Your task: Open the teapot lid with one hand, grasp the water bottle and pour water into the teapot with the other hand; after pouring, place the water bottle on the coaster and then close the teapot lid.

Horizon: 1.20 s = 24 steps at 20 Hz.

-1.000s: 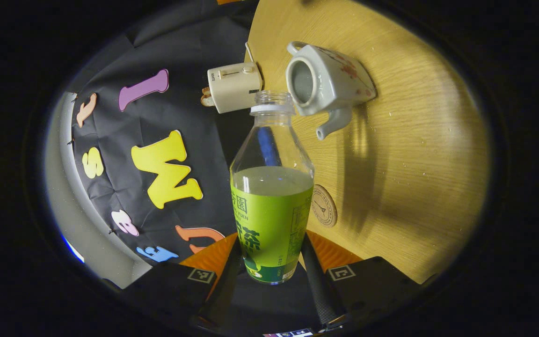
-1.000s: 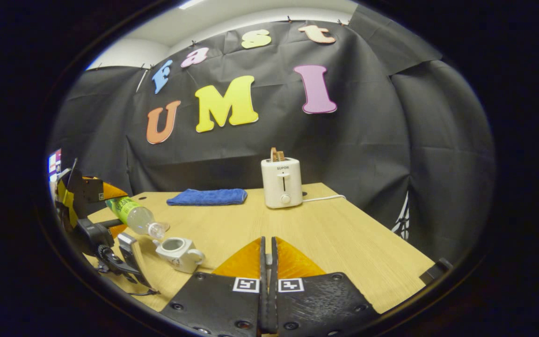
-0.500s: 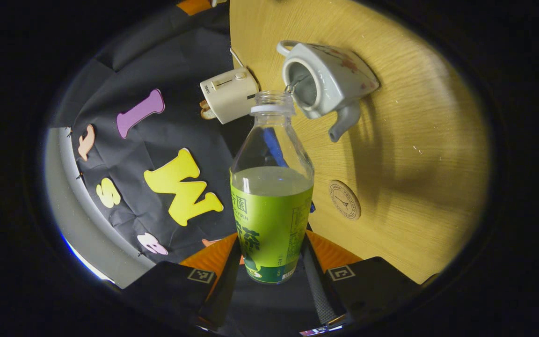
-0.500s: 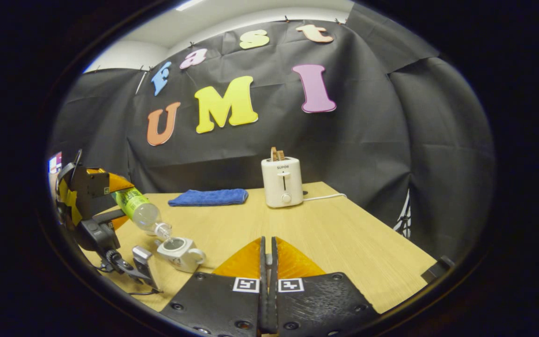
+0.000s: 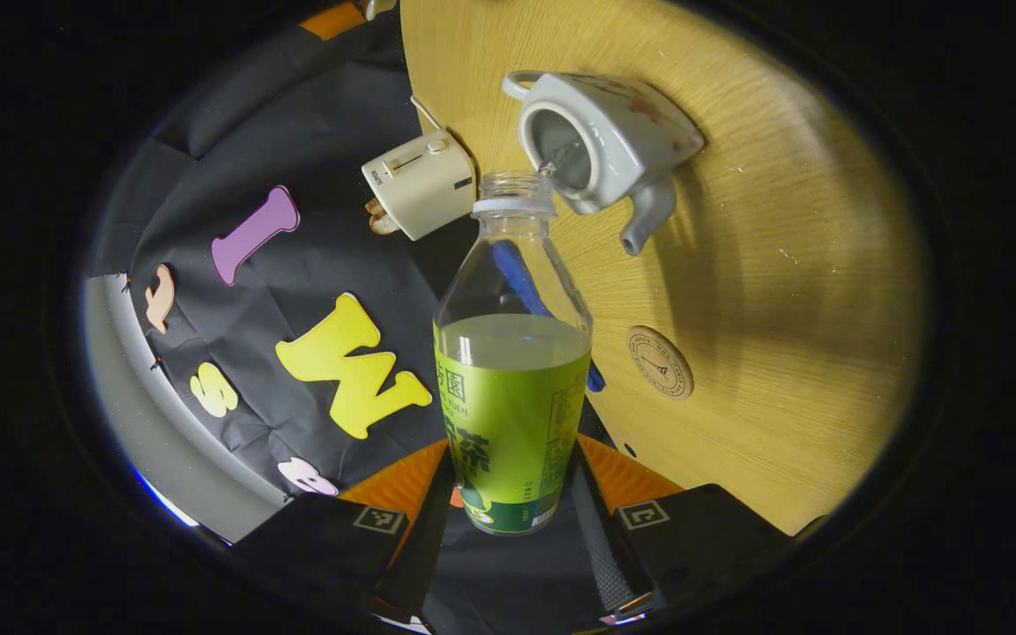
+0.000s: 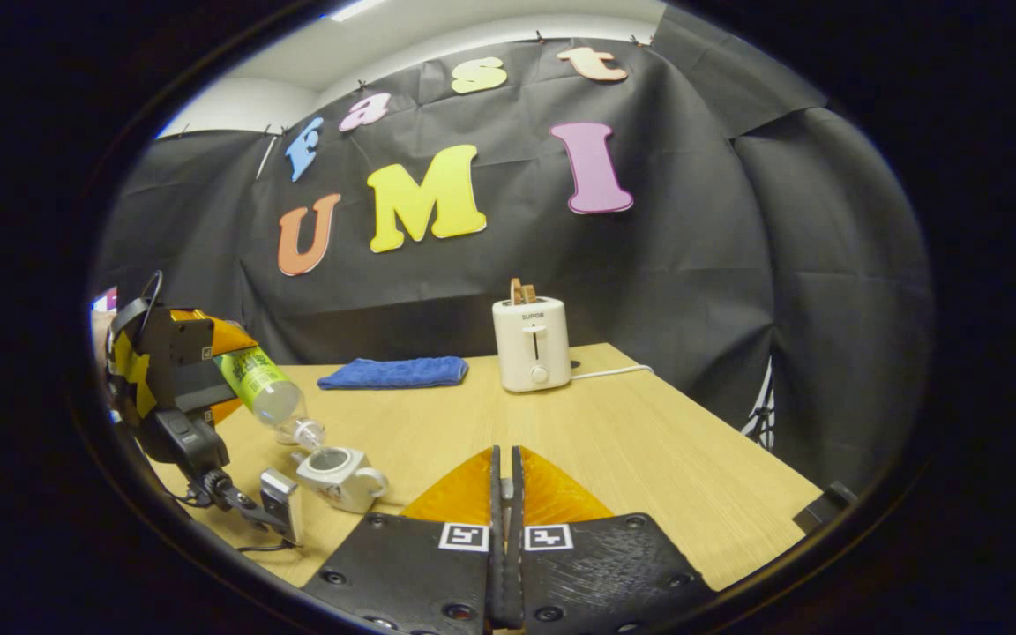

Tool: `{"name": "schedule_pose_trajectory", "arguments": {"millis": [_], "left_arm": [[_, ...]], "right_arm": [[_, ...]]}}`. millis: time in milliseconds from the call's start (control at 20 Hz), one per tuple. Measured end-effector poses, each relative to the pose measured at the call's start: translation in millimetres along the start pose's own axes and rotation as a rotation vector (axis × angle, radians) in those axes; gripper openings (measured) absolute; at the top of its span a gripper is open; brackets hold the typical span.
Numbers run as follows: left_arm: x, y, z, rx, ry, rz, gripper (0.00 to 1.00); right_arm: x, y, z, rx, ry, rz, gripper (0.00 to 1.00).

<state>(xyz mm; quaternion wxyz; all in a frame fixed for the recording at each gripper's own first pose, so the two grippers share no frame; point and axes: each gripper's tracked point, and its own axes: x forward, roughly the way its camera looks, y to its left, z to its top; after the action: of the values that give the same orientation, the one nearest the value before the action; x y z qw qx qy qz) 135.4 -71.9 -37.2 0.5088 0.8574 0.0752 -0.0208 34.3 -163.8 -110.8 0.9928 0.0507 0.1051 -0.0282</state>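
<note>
Left gripper view:
Left gripper (image 5: 512,494): clamped on the water bottle (image 5: 512,388), both fingers pressed against its labelled sides.
Bottle: tilted, uncapped mouth held just at the open teapot (image 5: 601,145); a thin stream is seen entering.
Coaster (image 5: 660,362): bare, on the table (image 5: 781,265).

Right gripper view:
Right gripper (image 6: 505,538): fingers together; whether anything is pinched cannot be told.
Teapot (image 6: 340,476): on the table's near left, lid off, under the tilted bottle (image 6: 270,397).
Toaster (image 6: 531,342), blue cloth (image 6: 393,371): at the far edge.
</note>
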Motion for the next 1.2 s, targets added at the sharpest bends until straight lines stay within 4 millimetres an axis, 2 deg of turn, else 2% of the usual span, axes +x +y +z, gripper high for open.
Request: {"name": "schedule_pose_trajectory", "arguments": {"millis": [450, 700, 750, 850, 900, 1200], "left_arm": [[-1, 13, -6, 0.062, 0.014, 0.025, 0.73], [-2, 13, -6, 0.075, 0.006, 0.046, 0.7], [-2, 13, -6, 0.075, 0.005, 0.047, 0.72], [-2, 14, -6, 0.07, 0.002, 0.05, 0.7], [-2, 13, -6, 0.067, 0.001, 0.051, 0.72], [1, 10, -3, -0.006, -0.029, 0.08, 0.72]], "right_arm": [[1, -1, -2, 0.006, 0.004, 0.0, 0.0], [1, -1, -3, 0.007, 0.006, 0.0, 0.0], [1, -1, -2, 0.005, 0.005, 0.0, 0.0], [1, -1, -1, 0.003, 0.002, -0.002, 0.0], [0, -2, 0, 0.001, 0.001, -0.004, 0.0], [-2, 0, 5, -0.005, -0.005, -0.011, 0.0]]}}
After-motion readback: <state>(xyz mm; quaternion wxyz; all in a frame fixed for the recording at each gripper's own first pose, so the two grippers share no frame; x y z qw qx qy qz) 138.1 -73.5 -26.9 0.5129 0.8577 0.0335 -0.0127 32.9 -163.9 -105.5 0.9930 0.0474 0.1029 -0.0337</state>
